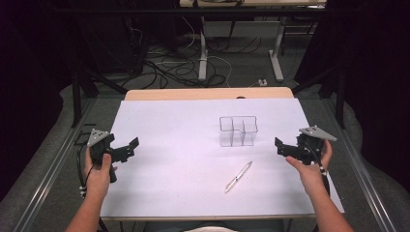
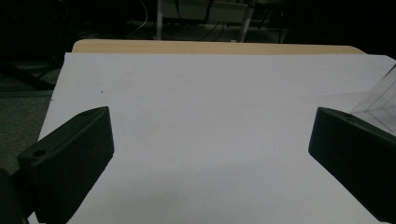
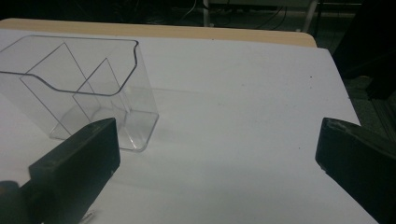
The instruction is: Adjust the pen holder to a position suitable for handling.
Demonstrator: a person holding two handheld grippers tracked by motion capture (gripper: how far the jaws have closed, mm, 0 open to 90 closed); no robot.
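A clear plastic holder [image 1: 238, 130] with inner dividers stands upright right of the table's middle; it looks empty. The same holder [image 3: 88, 88] is at the left in the right gripper view, and one corner of it [image 2: 380, 100] appears at the right edge of the left gripper view. A silver pen [image 1: 239, 176] lies slantwise on the white sheet, nearer the front edge. My left gripper [image 1: 129, 148] is held at the sheet's left edge, jaws wide apart, nothing between them. At the right edge my right gripper [image 1: 280, 146] is also open and empty.
A white sheet [image 1: 183, 159] covers most of the wooden table [image 1: 208, 93]. Beyond the far edge are table legs and tangled cables on the floor [image 1: 193, 67]. Metal rails run along both sides of the table.
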